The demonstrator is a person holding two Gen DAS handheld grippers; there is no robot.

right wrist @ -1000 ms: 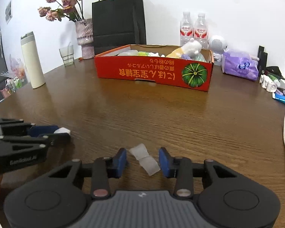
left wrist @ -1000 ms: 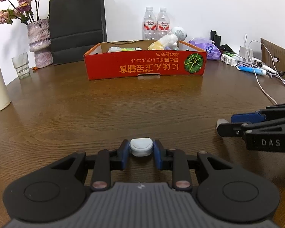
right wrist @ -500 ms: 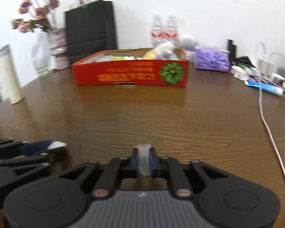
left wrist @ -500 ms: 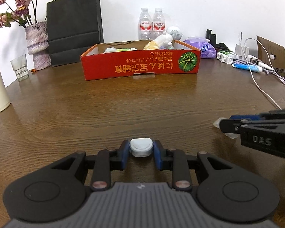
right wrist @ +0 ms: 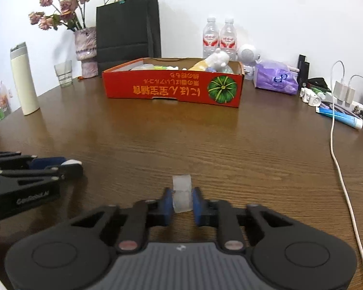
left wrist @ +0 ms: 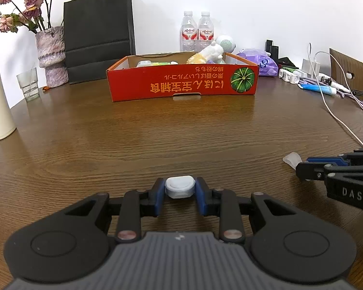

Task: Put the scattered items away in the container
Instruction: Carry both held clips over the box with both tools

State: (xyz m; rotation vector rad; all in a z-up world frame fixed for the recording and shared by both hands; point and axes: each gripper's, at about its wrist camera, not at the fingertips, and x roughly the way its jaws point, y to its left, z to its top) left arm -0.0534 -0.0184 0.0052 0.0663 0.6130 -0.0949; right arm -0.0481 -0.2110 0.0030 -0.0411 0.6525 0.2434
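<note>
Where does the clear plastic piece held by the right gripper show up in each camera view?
Left wrist: the clear piece sits at the far right edge, sticking out of the right gripper.
Right wrist: the clear piece is low in the centre, between the right gripper's blue pads.
Shared landmark: the red box at the table's far side.

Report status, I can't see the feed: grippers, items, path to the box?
Left gripper shut on white cap. Right gripper shut on clear piece. Red box ahead across bare table, nothing between.
</note>
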